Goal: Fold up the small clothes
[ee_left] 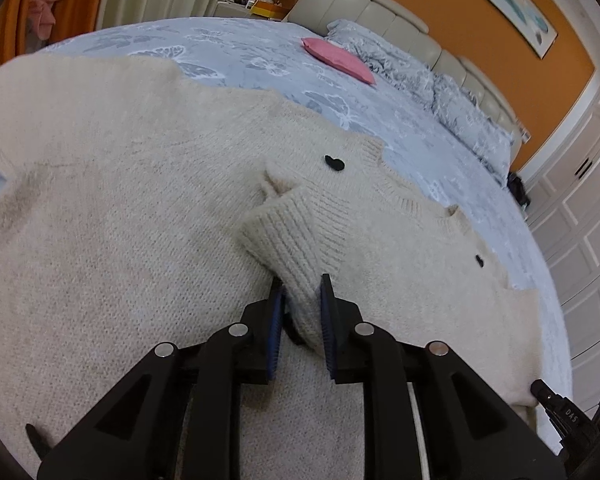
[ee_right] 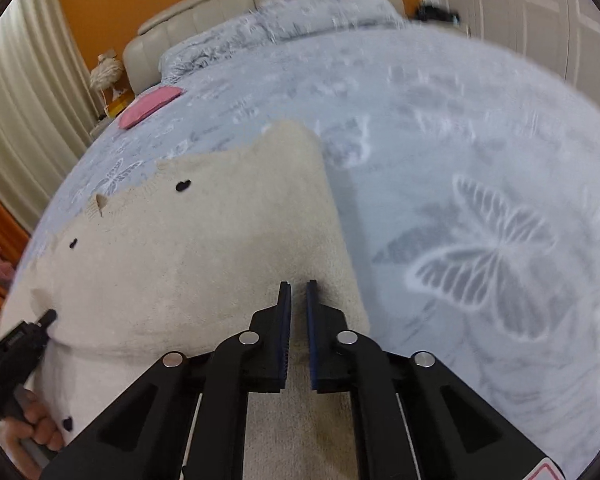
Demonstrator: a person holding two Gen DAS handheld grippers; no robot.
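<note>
The left gripper (ee_left: 302,286) is clenched on the ribbed cuff (ee_left: 296,236) of a cream knit sweater (ee_left: 120,200), the sleeve carried in over the body and pointing away toward the neckline (ee_left: 404,196). The right gripper (ee_right: 299,292) hangs over the sweater's right-hand edge (ee_right: 340,240), its jaws a narrow gap apart with nothing between them. The sweater lies flat on the near part of a bed (ee_right: 480,160) covered in a blue-grey butterfly print, its neck end toward the far side. Bare cover spreads to the right of that edge and beyond the neckline. Farther off lie a pink cushion (ee_left: 338,60), rumpled pillows (ee_left: 452,92), a padded headboard (ee_left: 380,12) and an orange wall (ee_left: 480,28); white cupboard doors (ee_left: 580,216) stand at right.
</note>
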